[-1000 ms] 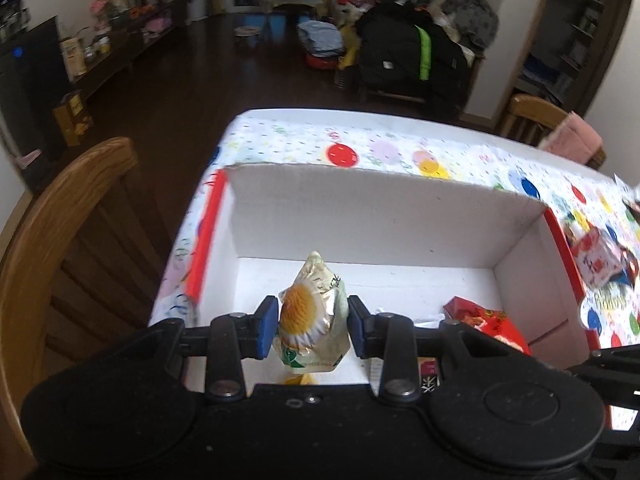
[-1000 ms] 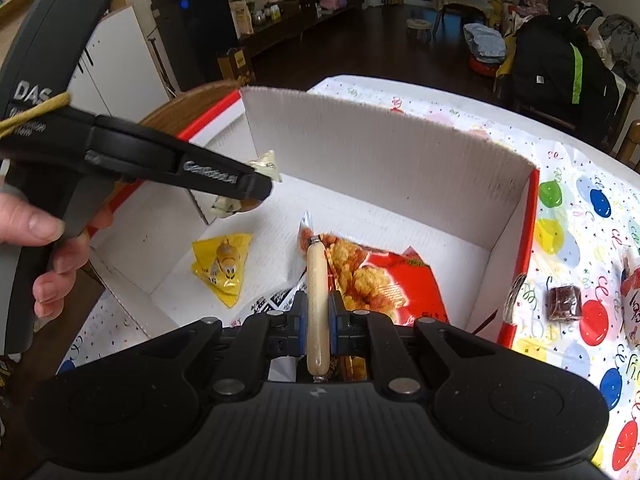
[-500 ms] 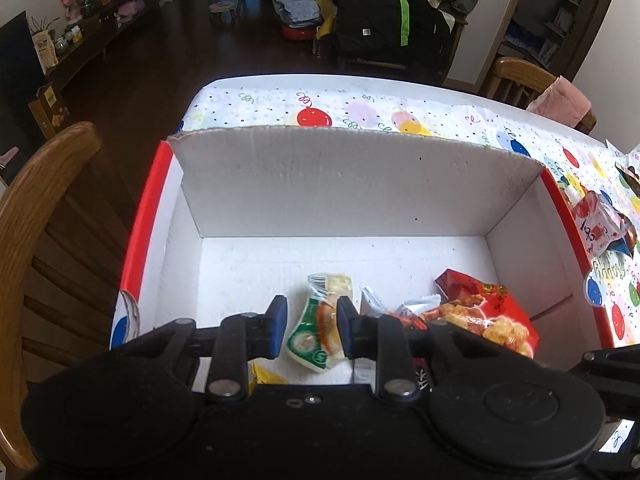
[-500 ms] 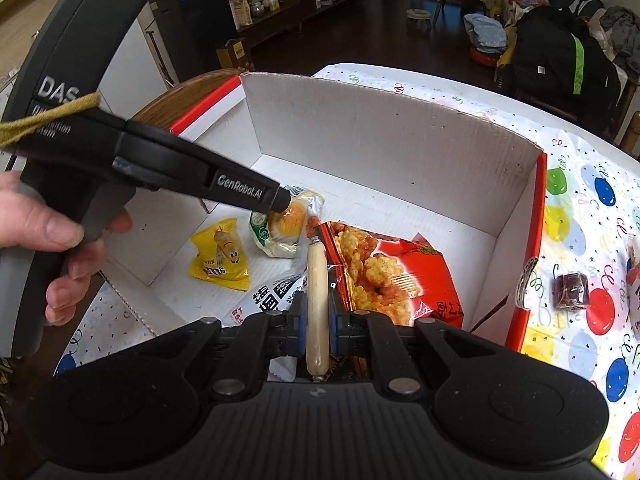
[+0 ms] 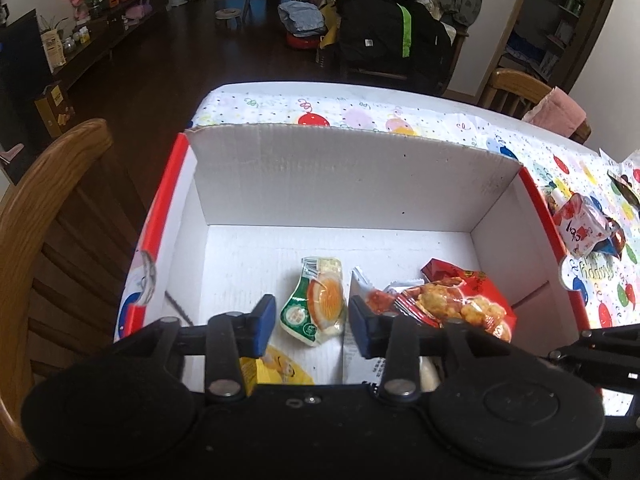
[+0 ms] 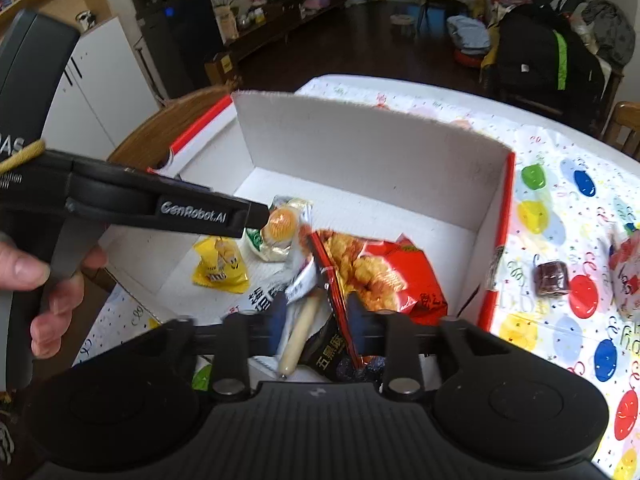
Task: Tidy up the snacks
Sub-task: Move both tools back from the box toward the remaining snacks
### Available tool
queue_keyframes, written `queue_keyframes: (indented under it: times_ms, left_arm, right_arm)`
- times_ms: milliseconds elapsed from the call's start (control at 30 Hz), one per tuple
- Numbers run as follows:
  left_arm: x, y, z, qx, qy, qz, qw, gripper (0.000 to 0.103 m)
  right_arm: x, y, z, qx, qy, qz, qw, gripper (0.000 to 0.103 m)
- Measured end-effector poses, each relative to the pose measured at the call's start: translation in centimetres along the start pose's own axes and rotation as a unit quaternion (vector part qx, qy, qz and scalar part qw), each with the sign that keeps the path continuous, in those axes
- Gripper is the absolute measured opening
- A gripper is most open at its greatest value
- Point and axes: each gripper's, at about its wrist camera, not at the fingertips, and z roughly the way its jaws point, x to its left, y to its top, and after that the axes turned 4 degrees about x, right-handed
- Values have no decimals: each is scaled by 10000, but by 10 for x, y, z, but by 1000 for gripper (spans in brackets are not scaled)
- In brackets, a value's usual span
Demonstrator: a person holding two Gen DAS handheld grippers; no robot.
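While both jaws are opening, the left gripper (image 5: 312, 326) stands clear of the egg packet (image 5: 318, 304) lying mid-box (image 5: 352, 176); the right gripper (image 6: 316, 330) straddles the sausage stick (image 6: 298, 338), lower centre, unpressed.

Left gripper's body is hiding most of the yellow candy packet (image 5: 276, 368). Sausage stick (image 6: 298, 338) is blurring. Red pouch (image 6: 628, 276) is running off the right edge.

Dark wood floor (image 5: 168, 64). Wooden chair (image 5: 44, 184) at left; second wooden chair (image 5: 516, 88) at far right, pink cloth (image 5: 560, 114) draped over it. Low shelf (image 5: 100, 28) along left wall. Black bag (image 5: 384, 36) with green stripe. White cabinet (image 6: 104, 92).
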Motion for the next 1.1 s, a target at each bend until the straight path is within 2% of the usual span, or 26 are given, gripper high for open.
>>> queue_keyframes:
  times_ms: [67,200,267,600,733,900,967,1100]
  left_arm:
    - [-1,-3,-7,-97,68,-5,9999,57]
    - [-2,-7,-20,-232,116,41,9997,63]
    - [-3,-8,-26,-299,130,28,9995,65]
    - [-8,-17,-57,-647,68,43,9979,77]
    - [-16,-22,-69,-789,-5,68,9969,79]
    - [-29,-25,-83,-944,-108,170,9953,83]
    - [-35,-26,-88,-1016,-151,246,9944,84]
    - [-48,-27,-96,-1138,-235,373,9925,88]
  right_arm:
    - [1,0,-7,-78,-27,-12,10000,51]
    - [2,-2,-21,-234,-74,-29,9997,58]
    - [2,-3,-28,-324,-115,-13,9994,65]
    - [-7,-11,-62,-662,-155,231,9974,69]
    - [-9,-16,-78,-799,-225,283,9962,78]
    - [-12,-23,-98,-959,-301,318,9944,82]
    - [-15,-27,-106,-1047,-347,357,9933,87]
    - [-27,-34,-122,-1203,-398,497,9907,87]
